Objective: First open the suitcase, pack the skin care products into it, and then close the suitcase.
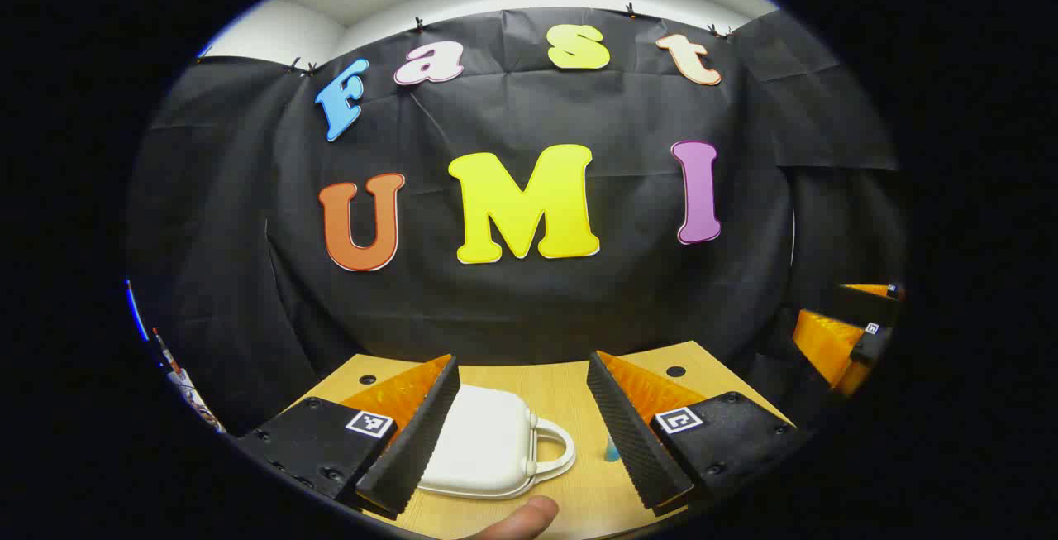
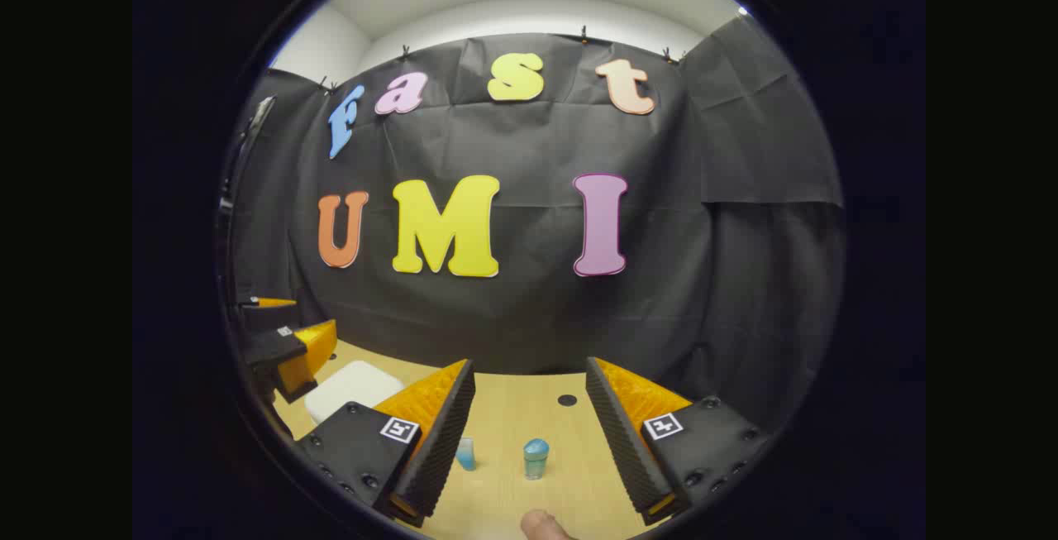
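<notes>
A small white suitcase (image 1: 483, 445) with a handle (image 1: 552, 446) lies closed on the wooden table (image 1: 562, 395), just ahead of my left gripper (image 1: 529, 441), which stands open above it with nothing held. In the right gripper view the suitcase (image 2: 351, 387) sits at the left. Two small blue-green skin care bottles stand on the table: one (image 2: 536, 457) between the fingers of my open right gripper (image 2: 529, 449), another (image 2: 466, 453) beside its left finger. One bottle (image 1: 612, 447) peeks out by the left gripper's right finger.
The black cloth wall rises close behind the table's far edge. Dark round holes (image 1: 675, 371) (image 2: 567, 399) mark the tabletop. The other gripper (image 1: 843, 337) (image 2: 285, 350) hovers at each view's side. A thumb tip (image 1: 521, 519) shows at the bottom.
</notes>
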{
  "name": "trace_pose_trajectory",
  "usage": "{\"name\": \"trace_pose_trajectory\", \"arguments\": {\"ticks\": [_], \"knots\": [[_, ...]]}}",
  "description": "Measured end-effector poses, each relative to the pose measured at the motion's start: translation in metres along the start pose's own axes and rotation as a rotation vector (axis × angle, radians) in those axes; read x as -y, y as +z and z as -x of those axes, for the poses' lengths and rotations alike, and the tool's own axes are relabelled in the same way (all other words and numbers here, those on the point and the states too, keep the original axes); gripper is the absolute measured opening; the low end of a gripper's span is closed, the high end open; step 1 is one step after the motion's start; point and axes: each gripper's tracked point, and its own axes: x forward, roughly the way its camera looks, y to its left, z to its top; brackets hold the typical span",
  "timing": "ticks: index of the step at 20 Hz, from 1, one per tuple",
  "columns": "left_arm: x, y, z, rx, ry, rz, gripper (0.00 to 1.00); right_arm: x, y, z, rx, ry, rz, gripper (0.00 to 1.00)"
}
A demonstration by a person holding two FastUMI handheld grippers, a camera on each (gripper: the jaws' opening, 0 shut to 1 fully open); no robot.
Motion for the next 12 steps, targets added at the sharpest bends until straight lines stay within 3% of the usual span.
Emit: {"name": "trace_pose_trajectory", "arguments": {"ticks": [12], "knots": [[0.011,-0.004,-0.02,-0.007,-0.014,0.067,0.99,-0.014,0.006,-0.028,-0.031,0.034,0.075,0.79]]}}
